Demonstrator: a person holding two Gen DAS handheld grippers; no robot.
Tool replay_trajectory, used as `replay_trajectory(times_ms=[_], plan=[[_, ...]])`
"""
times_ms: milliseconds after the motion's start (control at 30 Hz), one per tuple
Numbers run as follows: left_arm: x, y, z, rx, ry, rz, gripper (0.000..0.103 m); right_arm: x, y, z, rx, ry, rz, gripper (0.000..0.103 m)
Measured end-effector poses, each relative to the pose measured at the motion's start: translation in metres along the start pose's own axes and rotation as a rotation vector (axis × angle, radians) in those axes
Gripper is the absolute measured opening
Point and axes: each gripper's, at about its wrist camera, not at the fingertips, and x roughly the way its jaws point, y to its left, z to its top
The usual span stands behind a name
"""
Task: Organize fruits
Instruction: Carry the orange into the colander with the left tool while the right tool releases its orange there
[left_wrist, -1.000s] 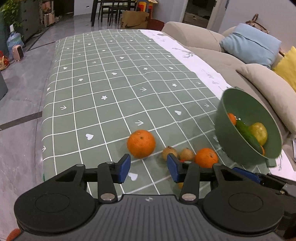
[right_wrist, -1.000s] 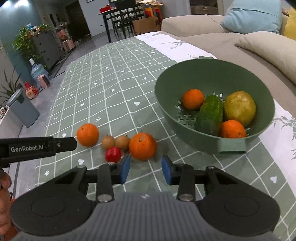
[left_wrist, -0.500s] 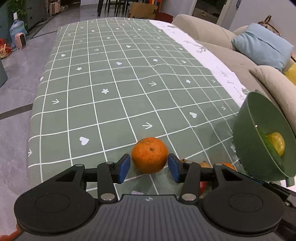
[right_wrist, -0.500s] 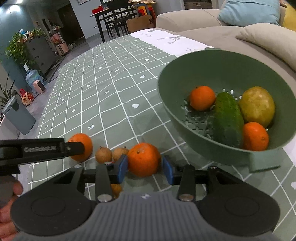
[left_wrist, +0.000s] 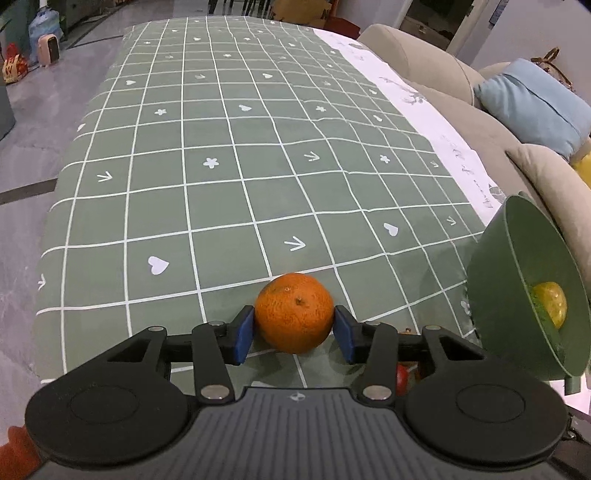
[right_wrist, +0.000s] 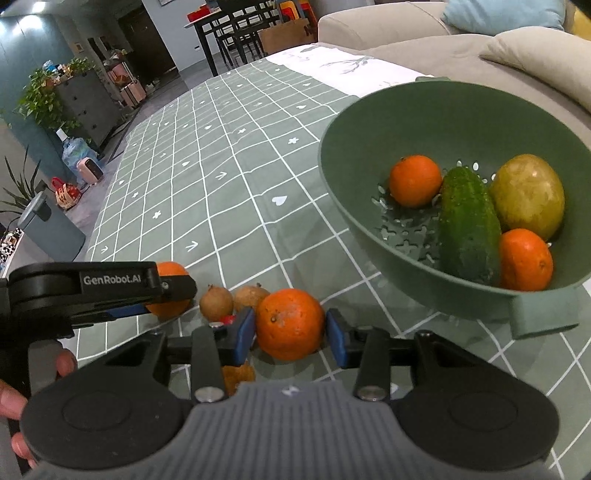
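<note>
The left tongs (left_wrist: 294, 335) straddle an orange (left_wrist: 294, 312) on the green checked tabletop (left_wrist: 229, 192); the blue pads sit just beside its sides, and whether they touch or squeeze it I cannot tell. The right tongs (right_wrist: 290, 335) flank a second orange (right_wrist: 290, 323) the same way – pads close against it, grip unclear. Between the two oranges lie two small brown fruits (right_wrist: 216, 302) and a small red one (right_wrist: 228, 319), mostly hidden. To the right stands the green colander bowl (right_wrist: 343, 122) holding two tangerines (right_wrist: 415, 180), a cucumber (right_wrist: 468, 224) and a yellow-green fruit (right_wrist: 528, 195)
</note>
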Motion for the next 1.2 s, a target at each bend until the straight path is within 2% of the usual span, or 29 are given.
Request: replay_trajectory(times_ms=[267, 467, 633, 900, 1200], plan=[[-0.041, -0.014, -0.002, 0.015, -0.037, -0.015, 0.051, -0.029, 0.005, 0.000, -0.054, -0.009, 0.031, 0.038], [-0.069, -0.042, -0.007, 0.084, -0.054, -0.041, 0.051, -0.067, 0.006, -0.001, -0.121, -0.047, 0.049, 0.038], [-0.085, -0.070, -0.010, 0.138, -0.065, -0.085, 0.051, -0.101, -0.005, -0.001, -0.121, -0.091, 0.047, 0.038], [-0.092, -0.119, -0.007, 0.251, -0.066, -0.133, 0.051, -0.139, -0.043, 0.012, -0.067, -0.160, -0.011, 0.038], [-0.069, -0.171, 0.000, 0.400, -0.031, -0.141, 0.051, -0.145, -0.089, 0.038, -0.097, -0.163, -0.079, 0.038]])
